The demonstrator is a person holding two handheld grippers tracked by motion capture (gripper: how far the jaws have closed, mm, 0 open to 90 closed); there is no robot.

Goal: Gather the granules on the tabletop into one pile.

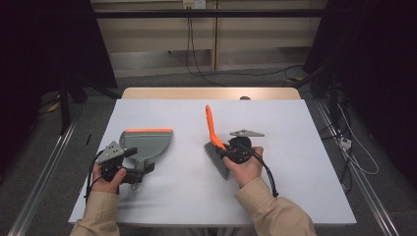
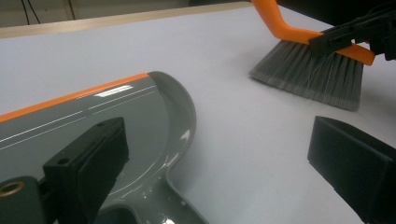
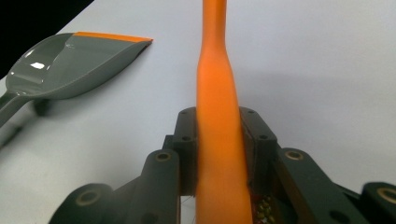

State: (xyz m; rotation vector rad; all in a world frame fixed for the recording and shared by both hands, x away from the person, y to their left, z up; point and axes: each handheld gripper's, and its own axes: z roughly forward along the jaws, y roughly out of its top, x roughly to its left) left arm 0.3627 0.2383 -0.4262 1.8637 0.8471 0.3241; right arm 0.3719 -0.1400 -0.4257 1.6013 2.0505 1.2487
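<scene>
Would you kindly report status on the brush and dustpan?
Right gripper clamped on orange-handled grey-bristle brush. Left gripper open beside grey plastic dustpan. Nothing between them.

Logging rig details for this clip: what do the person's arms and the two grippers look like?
Both forearms wear beige long sleeves. The left gripper and right gripper are black, with blocky flat-faced jaws. Each carries a grey three-cornered plate on top, and a black cable trails back past the wrist.
</scene>
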